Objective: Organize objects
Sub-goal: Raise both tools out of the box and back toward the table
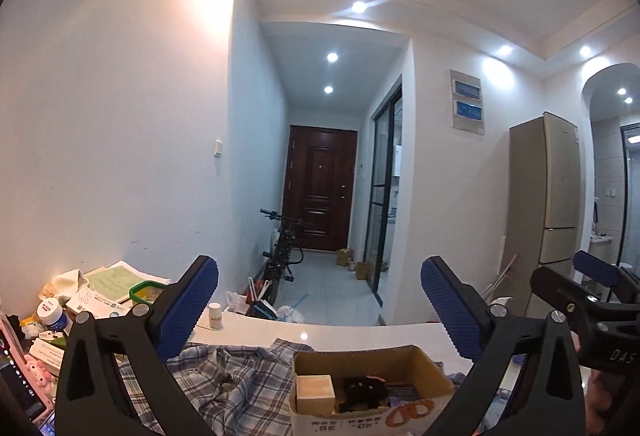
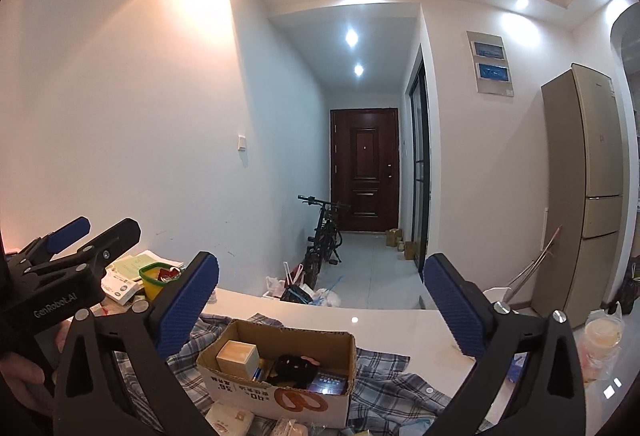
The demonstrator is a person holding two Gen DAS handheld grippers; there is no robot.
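We hold left hand-held gripper (image 1: 320, 310) and right hand-held gripper (image 2: 322, 310) wide, empty, raised above open brown cardboard box (image 2: 280, 376) at lower centre, on crumpled blue plaid shirt (image 2: 384, 384) over white desk (image 2: 400, 328); likely surveying clutter before picking.

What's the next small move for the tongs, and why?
Probably tilt the right tongs down toward the cardboard box. Both tongs are open, empty and aimed down the hallway, while the box, plaid shirt and loose items sit low in both views.
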